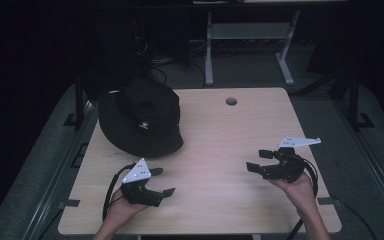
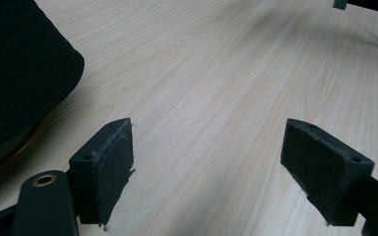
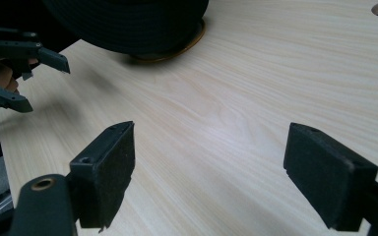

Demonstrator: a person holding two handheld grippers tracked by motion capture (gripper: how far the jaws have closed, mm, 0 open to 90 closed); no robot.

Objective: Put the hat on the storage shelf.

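A black bucket hat (image 1: 141, 119) with a small white emblem lies on the far left of the light wooden table (image 1: 220, 135). My left gripper (image 1: 162, 182) is held open low over the table's near left, just in front of the hat, with nothing between its jaws. In the left gripper view (image 2: 206, 172) the hat's brim (image 2: 19, 73) fills the upper left. My right gripper (image 1: 259, 160) is open over the near right, pointing left, its jaws bare. The right gripper view (image 3: 209, 172) looks across at the hat (image 3: 128, 24) and the left gripper (image 3: 34, 78).
A round cable hole (image 1: 231, 101) sits near the table's far edge. Beyond the table stands a white desk frame (image 1: 250, 45) with cables on the dark floor. Metal rails run along both sides of the table. Bare wood lies between the two grippers.
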